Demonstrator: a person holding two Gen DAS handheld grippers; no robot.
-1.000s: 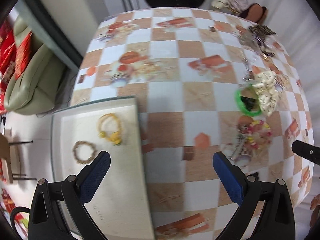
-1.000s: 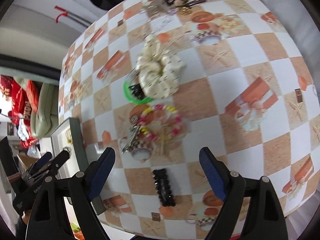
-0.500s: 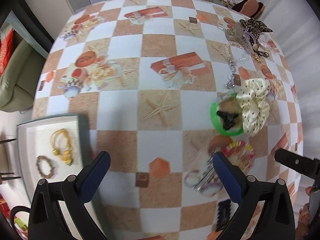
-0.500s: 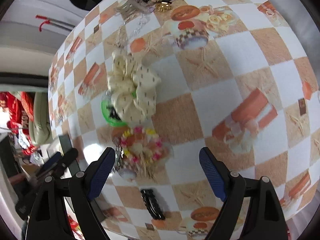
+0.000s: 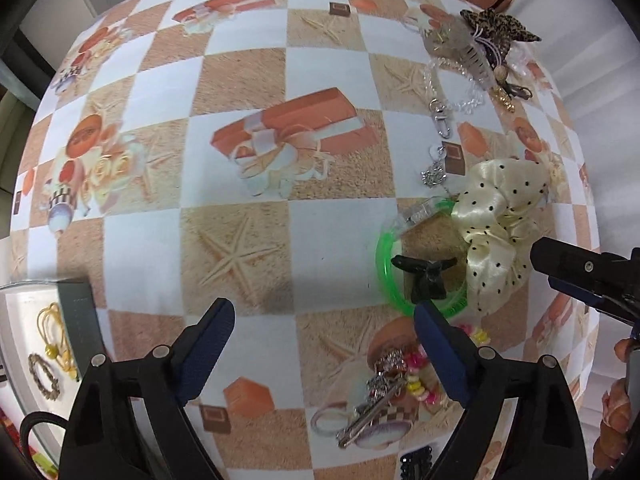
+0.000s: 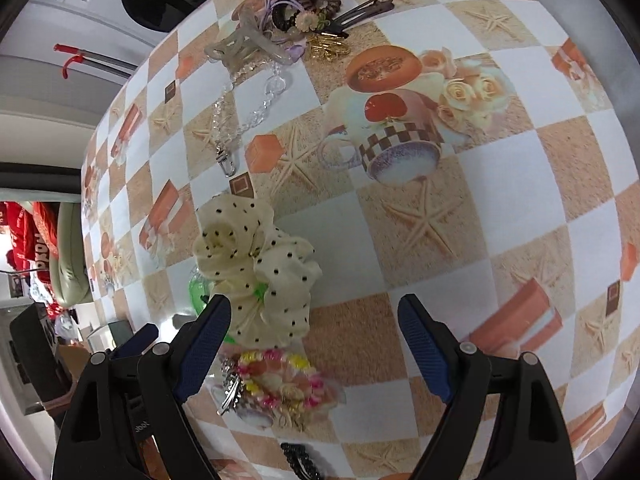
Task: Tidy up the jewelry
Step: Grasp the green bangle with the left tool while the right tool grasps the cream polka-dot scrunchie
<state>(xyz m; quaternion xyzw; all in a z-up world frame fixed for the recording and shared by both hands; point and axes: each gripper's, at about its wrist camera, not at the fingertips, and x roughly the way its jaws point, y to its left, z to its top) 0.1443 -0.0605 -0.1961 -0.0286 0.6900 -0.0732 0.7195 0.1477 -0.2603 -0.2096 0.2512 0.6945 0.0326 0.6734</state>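
Left wrist view: left gripper [image 5: 322, 334] points down at worktop [image 5: 256, 92] w/ checkered cloth; jaws wide apart but closing, nothing btwn them, only bare cloth.
L jaws contact: none; right-hand finger [image 5: 438, 354] sits just over the green bangle's near edge in the view, touching or not can't tell.
Landmark: green bangle [image 5: 384, 276], flat on worktop.
Black claw clip [image 5: 426, 276]: inside the bangle ring.
Cream dotted scrunchie [image 5: 500, 228]: overlaps bangle's right side.
Bead bracelet, pink/yellow [image 5: 418, 380]: just below bangle, partly behind the finger; silver keychain charm [image 5: 376, 404] beside it.
Black bead piece [image 5: 416, 462]: further below bangle, at frame edge.
Clear bead chain w/ clasp [image 5: 440, 120]: above bangle.
Hair-clip pile [image 5: 480, 40]: well above bangle, far worktop edge.
Tray [image 5: 76, 320]: far left of bangle; holds yellow hair tie [image 5: 54, 336] + brown bead bracelet [image 5: 42, 374].
Right wrist view: right gripper [image 6: 314, 342] tilted down; jaws wide apart, closing slightly, empty.
R jaws contact: none seen; scrunchie [image 6: 260, 268] lies next to left finger [image 6: 204, 344], covering most of bangle [image 6: 198, 290]; bead bracelet [image 6: 280, 376] low btwn the fingers.
R gripper in left view: [image 5: 576, 270] right of bangle, past scrunchie.
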